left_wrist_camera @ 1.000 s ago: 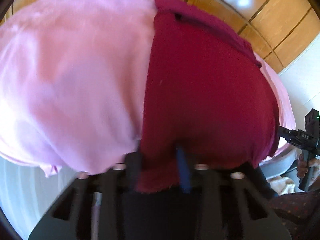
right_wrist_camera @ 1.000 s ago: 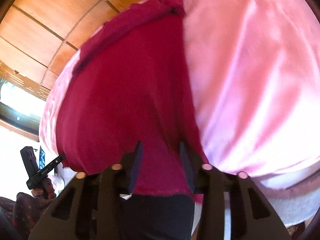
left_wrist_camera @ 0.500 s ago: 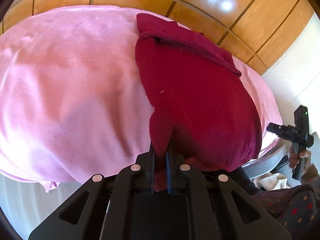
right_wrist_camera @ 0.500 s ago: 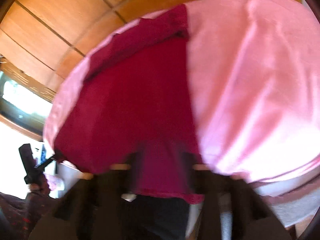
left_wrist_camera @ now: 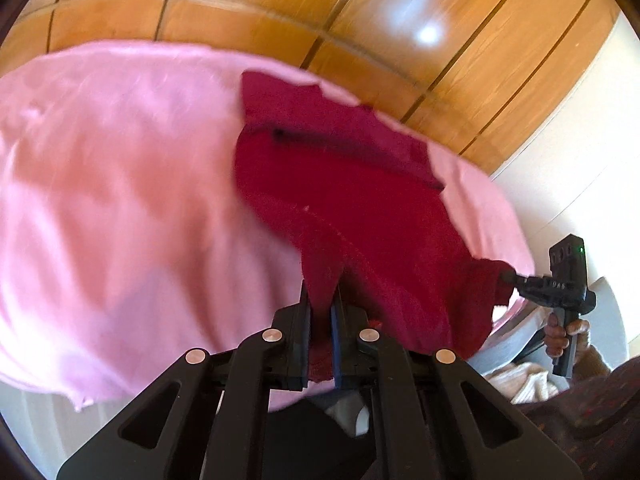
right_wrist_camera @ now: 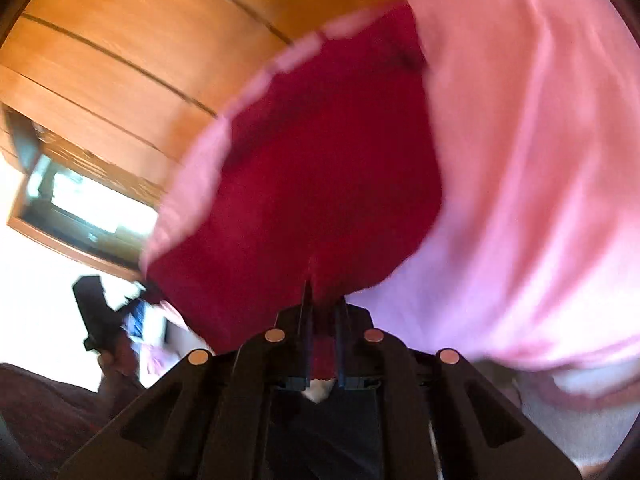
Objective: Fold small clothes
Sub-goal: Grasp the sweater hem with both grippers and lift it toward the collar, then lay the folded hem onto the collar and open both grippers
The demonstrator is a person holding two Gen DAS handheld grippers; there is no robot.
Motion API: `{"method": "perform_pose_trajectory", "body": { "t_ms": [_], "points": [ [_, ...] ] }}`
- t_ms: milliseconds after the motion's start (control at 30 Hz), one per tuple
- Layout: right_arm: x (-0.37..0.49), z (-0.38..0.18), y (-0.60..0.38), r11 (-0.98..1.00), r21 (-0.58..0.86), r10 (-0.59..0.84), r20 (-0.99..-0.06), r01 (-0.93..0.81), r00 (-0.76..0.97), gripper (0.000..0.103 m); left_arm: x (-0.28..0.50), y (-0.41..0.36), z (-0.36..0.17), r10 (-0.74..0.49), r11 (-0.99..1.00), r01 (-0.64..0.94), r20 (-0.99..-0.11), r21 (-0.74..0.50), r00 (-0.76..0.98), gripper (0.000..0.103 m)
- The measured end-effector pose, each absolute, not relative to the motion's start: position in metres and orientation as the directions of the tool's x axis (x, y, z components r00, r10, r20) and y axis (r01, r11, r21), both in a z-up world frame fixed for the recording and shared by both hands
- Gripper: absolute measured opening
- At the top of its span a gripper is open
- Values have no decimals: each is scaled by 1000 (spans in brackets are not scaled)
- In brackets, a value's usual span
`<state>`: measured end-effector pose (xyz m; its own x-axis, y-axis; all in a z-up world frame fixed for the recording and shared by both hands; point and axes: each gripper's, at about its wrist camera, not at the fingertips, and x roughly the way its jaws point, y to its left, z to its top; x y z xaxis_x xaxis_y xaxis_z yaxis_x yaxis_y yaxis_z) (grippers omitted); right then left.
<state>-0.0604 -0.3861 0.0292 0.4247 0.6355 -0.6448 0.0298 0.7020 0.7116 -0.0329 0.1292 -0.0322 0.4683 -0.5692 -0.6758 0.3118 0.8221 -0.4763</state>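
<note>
While both views are pretty blurry, a dark red garment (left_wrist_camera: pixel 360 216) can be seen spread over a pink sheet (left_wrist_camera: pixel 120 200), which fills the left of the left wrist frame. At lower centre of that frame the left gripper (left_wrist_camera: pixel 320 320) is clamped on the near edge of the garment, with cloth pinched up between its fingers. Far right in the same frame, the right gripper (left_wrist_camera: pixel 506 276) is seen gripping the other near corner of the cloth. In the right wrist view the garment sits centre frame, its edge nipped between the closed fingers at the bottom, and pink sheet is spread across the right side. Wooden panels (right_wrist_camera: pixel 140 60) are seen at upper left there.
</note>
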Motion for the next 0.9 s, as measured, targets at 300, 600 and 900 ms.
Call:
{"method": "perform_pose_trajectory", "body": {
  "t_ms": [300,600,900],
  "points": [
    [22,16,-418,699,700,526,-641,145,559,7,61,115,-20,-567,820,305,-620,-484,541,6],
    [72,-3,-434,668,699,441,-648,255,621,69,162,121,-50,-502,832,84,-680,-548,535,59],
    [27,-4,-424,799,563,371,-738,210,564,77,115,165,-83,-551,788,73,-646,-612,528,74]
  ]
}}
